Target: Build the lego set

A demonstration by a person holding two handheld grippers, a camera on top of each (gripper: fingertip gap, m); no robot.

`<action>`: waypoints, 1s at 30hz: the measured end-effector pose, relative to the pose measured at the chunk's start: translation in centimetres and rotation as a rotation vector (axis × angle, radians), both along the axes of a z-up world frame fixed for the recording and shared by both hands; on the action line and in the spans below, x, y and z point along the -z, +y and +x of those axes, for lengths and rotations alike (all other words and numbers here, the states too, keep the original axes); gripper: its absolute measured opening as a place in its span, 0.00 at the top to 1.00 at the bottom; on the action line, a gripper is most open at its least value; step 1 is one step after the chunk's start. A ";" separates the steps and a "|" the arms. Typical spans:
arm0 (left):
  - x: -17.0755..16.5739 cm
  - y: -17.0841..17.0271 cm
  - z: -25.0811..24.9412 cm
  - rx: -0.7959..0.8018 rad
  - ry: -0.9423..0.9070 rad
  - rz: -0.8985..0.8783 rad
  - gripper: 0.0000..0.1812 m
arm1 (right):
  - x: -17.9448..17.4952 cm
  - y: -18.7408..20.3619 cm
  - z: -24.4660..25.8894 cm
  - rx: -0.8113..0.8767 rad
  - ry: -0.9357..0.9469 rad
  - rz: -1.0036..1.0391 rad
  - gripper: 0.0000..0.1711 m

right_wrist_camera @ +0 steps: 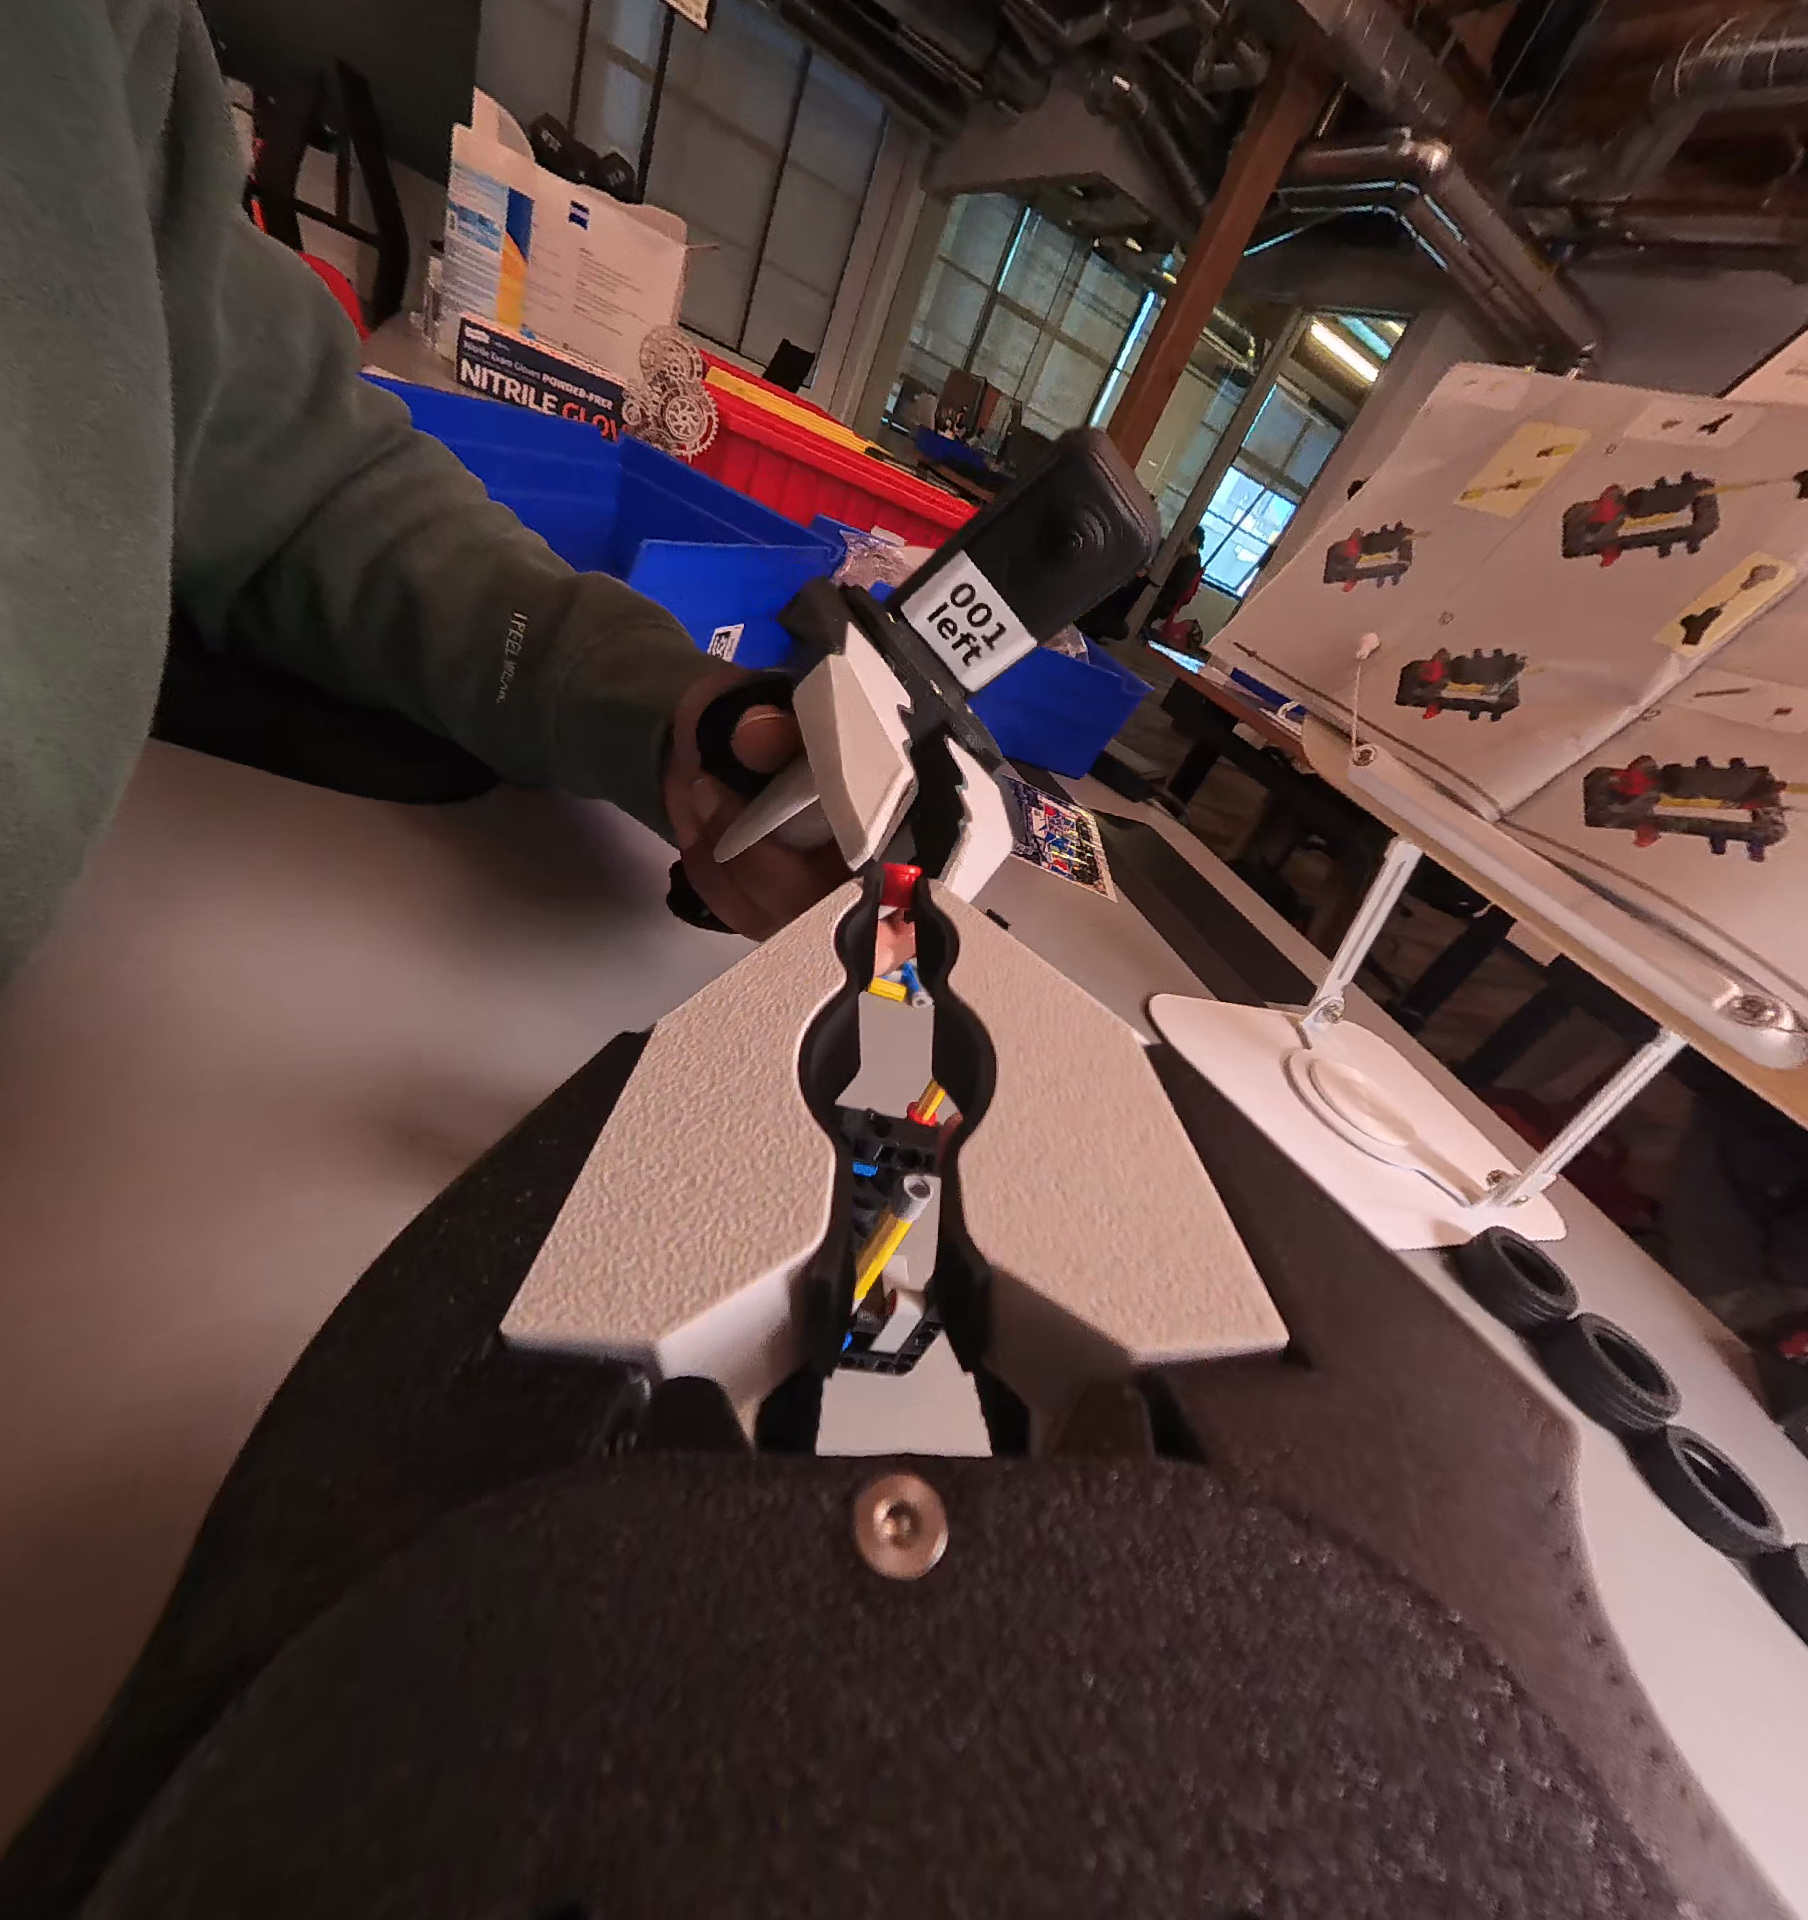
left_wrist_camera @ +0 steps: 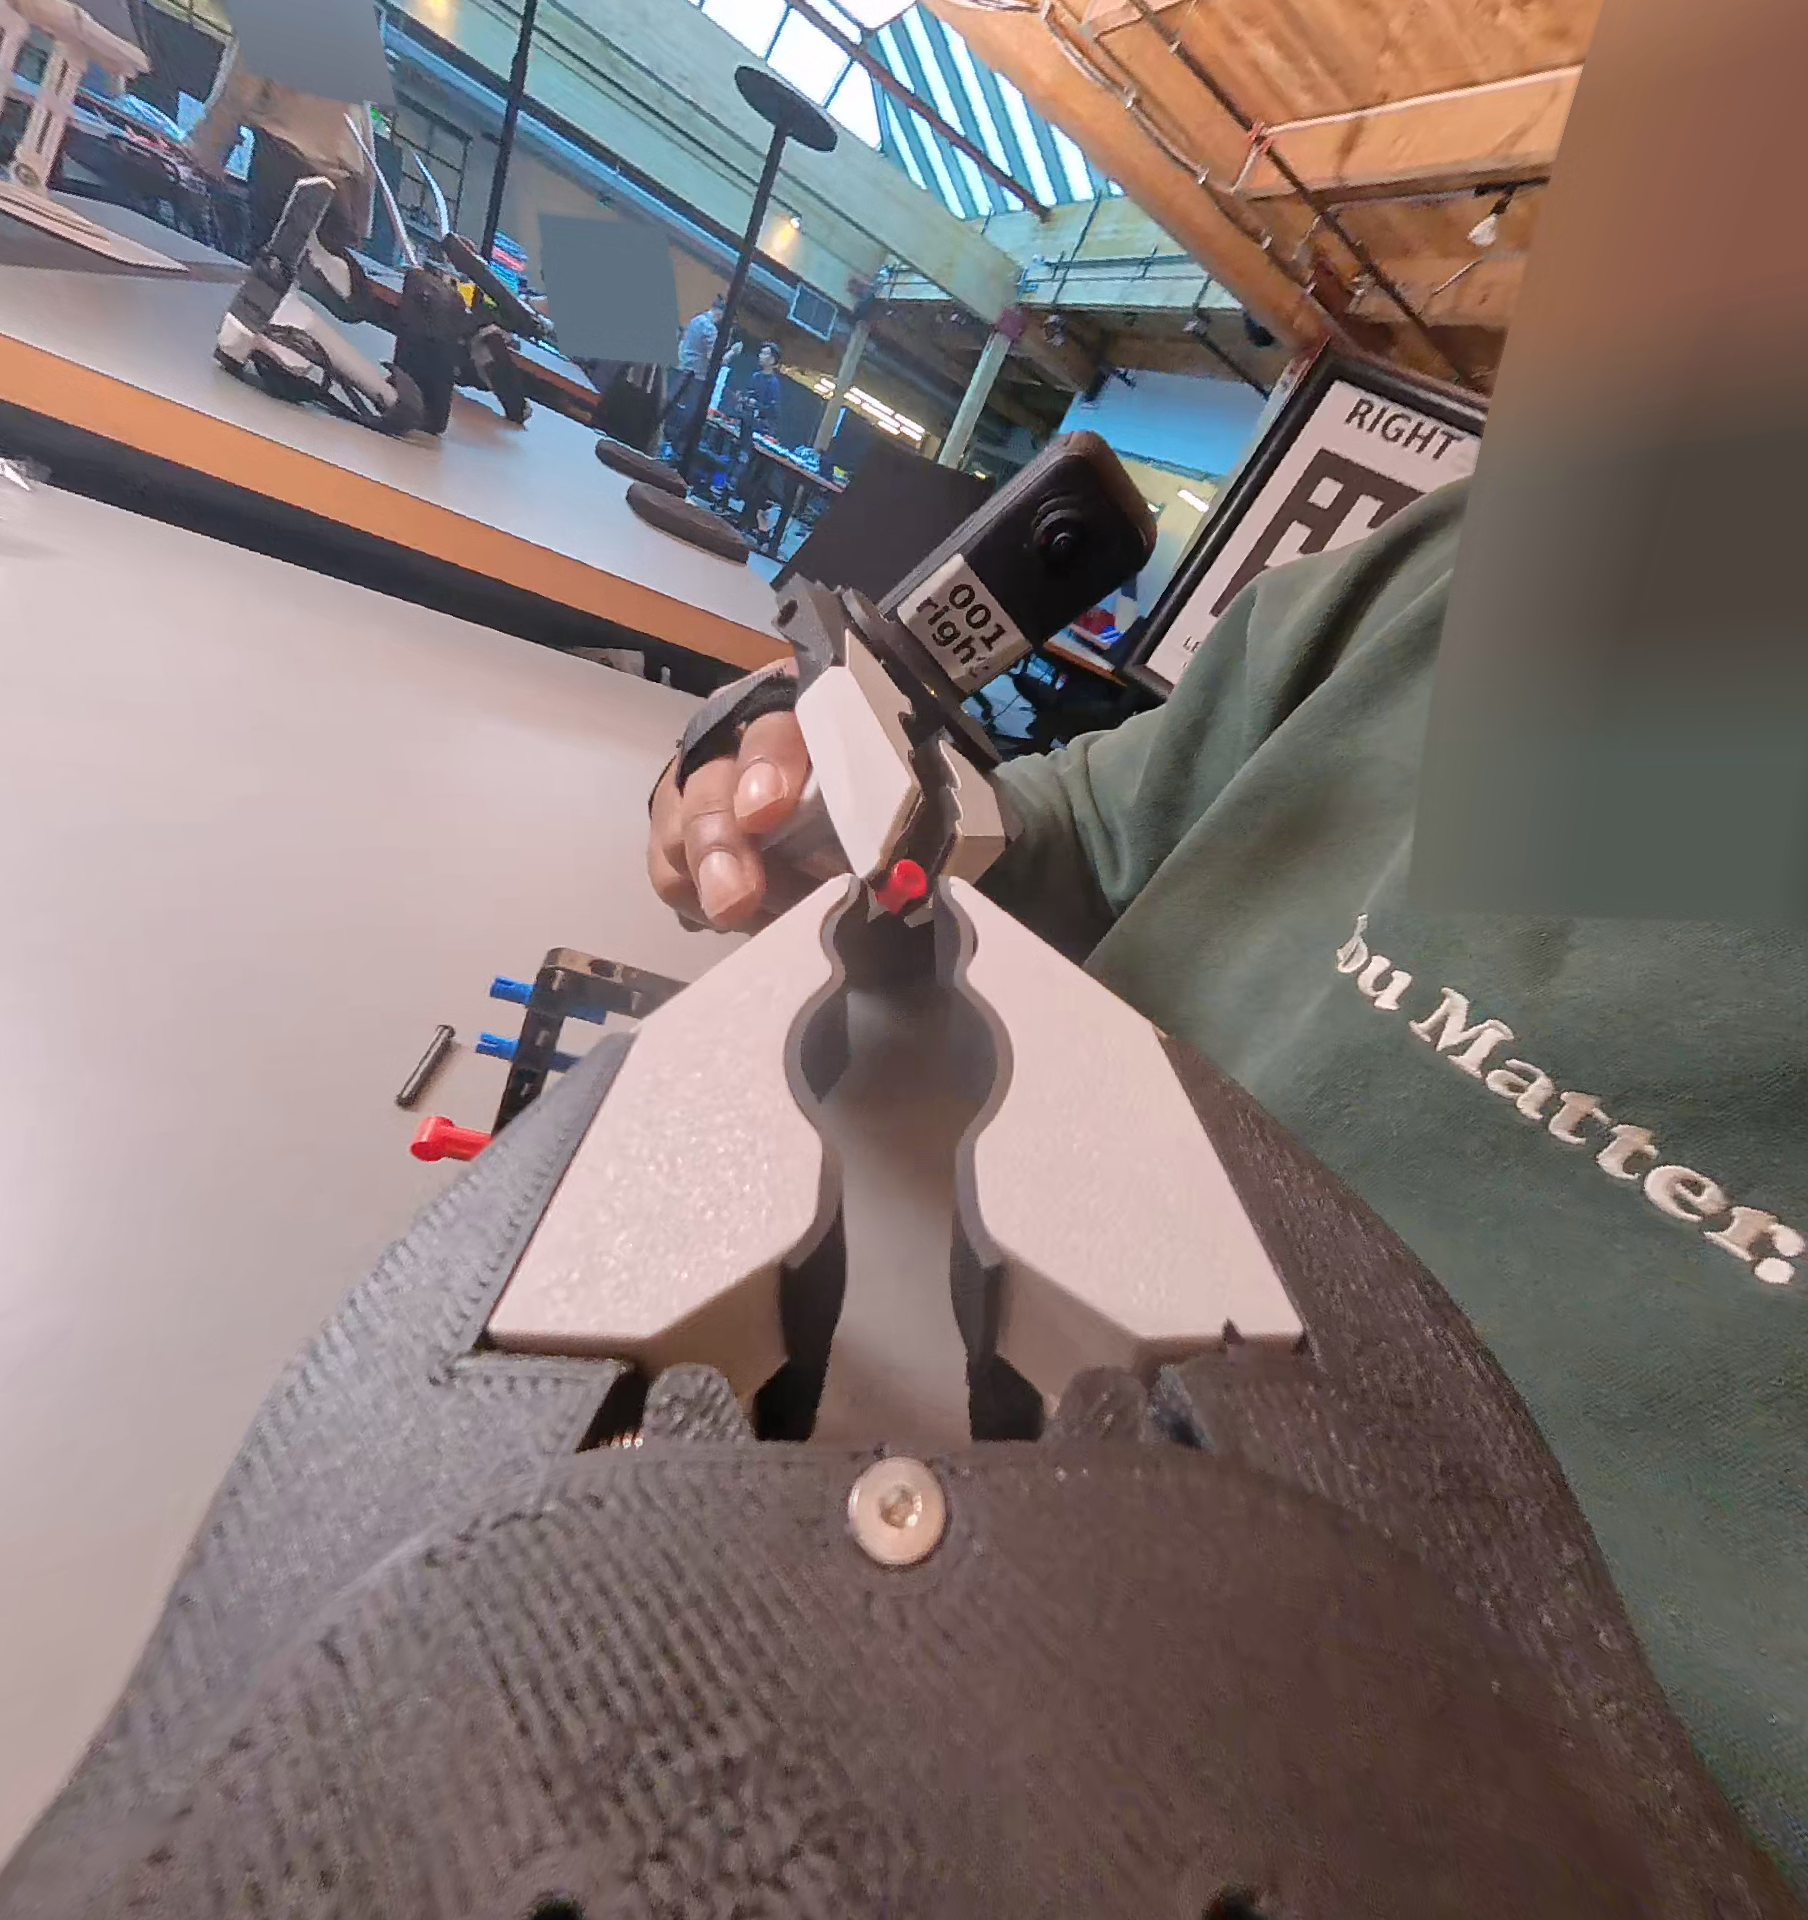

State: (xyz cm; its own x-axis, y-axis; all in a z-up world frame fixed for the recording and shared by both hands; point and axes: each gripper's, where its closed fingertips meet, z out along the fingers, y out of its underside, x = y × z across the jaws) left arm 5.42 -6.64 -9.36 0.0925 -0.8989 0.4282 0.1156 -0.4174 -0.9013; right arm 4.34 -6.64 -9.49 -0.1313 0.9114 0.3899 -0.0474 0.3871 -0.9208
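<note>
The left tongs [left_wrist_camera: 884,904] and the right tongs [right_wrist_camera: 895,899] are meeting tip to tip above the counter [left_wrist_camera: 204,831], both closing on one small red peg [left_wrist_camera: 902,881], its long axis seeming to lie across the left tips. The half-built black frame [left_wrist_camera: 557,1013] is lying on the counter, below and left of the left tongs, nearer to the left hand [right_wrist_camera: 734,821], and I judge the peg must travel down that way.

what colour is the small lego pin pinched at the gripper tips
Red. The lego pin shows best in the left wrist view, at the tips of the left gripper.
</note>
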 end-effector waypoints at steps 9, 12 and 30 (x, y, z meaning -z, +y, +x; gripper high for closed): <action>0.5 1.2 -0.2 -0.050 0.003 -0.084 0.96 | 0.4 1.2 -0.2 0.118 0.003 0.163 0.97; 1.0 1.8 -0.4 -0.089 0.040 -0.094 0.96 | 0.9 1.8 -0.4 0.160 -0.018 0.189 0.97; 3.5 -0.1 0.1 -0.013 0.381 0.053 0.96 | 2.8 0.1 0.2 -0.046 -0.264 0.079 0.97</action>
